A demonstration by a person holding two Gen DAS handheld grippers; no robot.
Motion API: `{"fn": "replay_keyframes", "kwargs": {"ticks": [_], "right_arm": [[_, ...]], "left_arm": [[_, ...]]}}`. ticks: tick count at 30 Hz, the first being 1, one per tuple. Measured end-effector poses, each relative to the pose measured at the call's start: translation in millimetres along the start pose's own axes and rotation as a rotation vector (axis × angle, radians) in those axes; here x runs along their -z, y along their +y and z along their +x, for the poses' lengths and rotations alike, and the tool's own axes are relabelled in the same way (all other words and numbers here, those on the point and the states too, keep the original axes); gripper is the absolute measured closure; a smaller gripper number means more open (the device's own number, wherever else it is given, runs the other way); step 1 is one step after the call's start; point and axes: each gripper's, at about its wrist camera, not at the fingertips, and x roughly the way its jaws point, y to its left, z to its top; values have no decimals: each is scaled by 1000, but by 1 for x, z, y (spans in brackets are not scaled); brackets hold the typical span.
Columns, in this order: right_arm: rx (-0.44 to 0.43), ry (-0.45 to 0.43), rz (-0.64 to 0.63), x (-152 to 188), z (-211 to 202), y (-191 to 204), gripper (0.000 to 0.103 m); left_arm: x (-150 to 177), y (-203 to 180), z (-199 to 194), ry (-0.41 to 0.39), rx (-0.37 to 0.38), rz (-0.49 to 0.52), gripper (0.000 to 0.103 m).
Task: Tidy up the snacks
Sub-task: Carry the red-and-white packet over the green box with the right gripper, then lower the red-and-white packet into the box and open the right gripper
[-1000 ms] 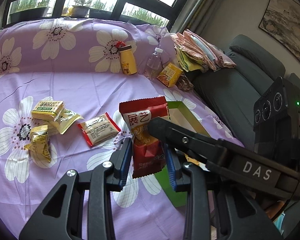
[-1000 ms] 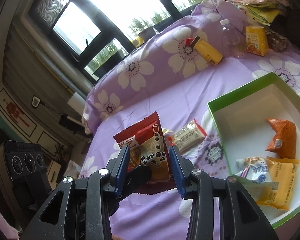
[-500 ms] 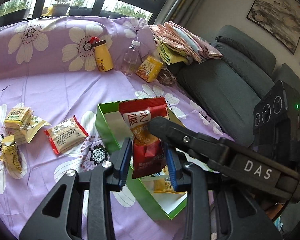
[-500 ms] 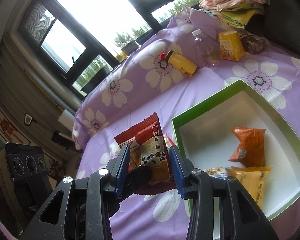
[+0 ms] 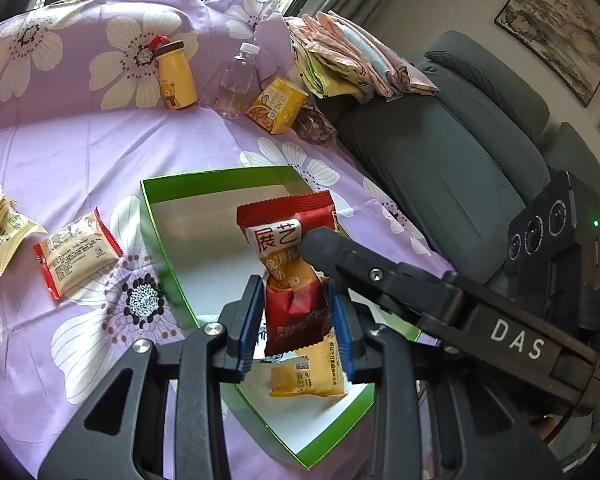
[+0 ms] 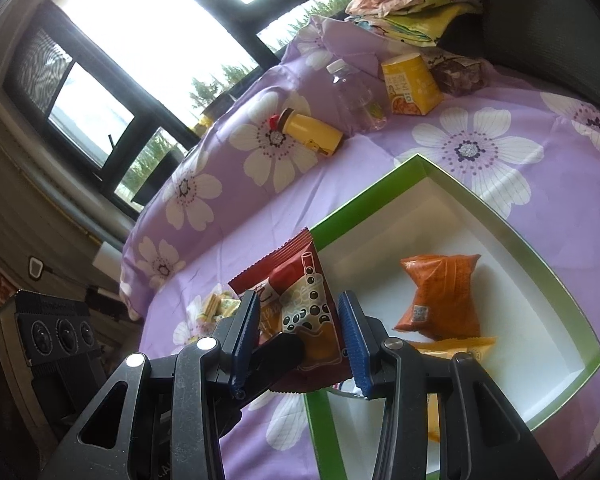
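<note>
A red snack packet [image 5: 288,236] with white lettering hangs over the green-rimmed white box [image 5: 216,174]. My left gripper [image 5: 296,320] is shut on the packet's lower half, its blue pads pressing both sides. My right gripper [image 6: 298,336] is shut on the same red packet [image 6: 304,292], and its black finger [image 5: 320,244] reaches in from the right in the left wrist view. The box [image 6: 364,200] holds an orange packet [image 6: 440,296] and a yellow packet [image 5: 308,376], which lies right under the held one.
On the purple flowered cloth [image 5: 80,160], a red-edged packet [image 5: 76,252] and several yellow packets [image 5: 0,224] lie left of the box. A yellow bottle [image 5: 176,76], a clear bottle [image 5: 236,80] and a yellow carton [image 5: 276,106] stand behind. Folded cloths [image 5: 348,60] rest on a grey sofa [image 5: 460,140].
Both grippers have carried the red packet to the right, from above the cloth to above the green box. The box has come under the packet, and the loose packets have slid to the left edge.
</note>
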Motion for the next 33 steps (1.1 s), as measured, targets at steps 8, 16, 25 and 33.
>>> {"fn": "replay_keyframes", "kwargs": {"ticks": [8,16,25,33], "right_arm": [[36,22,48,-4,7,-19,59],[77,45,61,-5,16,-30,59],[109,60,83,-5,19,-40,59],[136,87,104,-4,24,-48,59]], "left_arm": [[0,3,22,55,28,-39,71],[2,7,40,81,43,-67,72],[4,11,53,110,63,-96,72],[5,15,64,140,71,-123,72]]}}
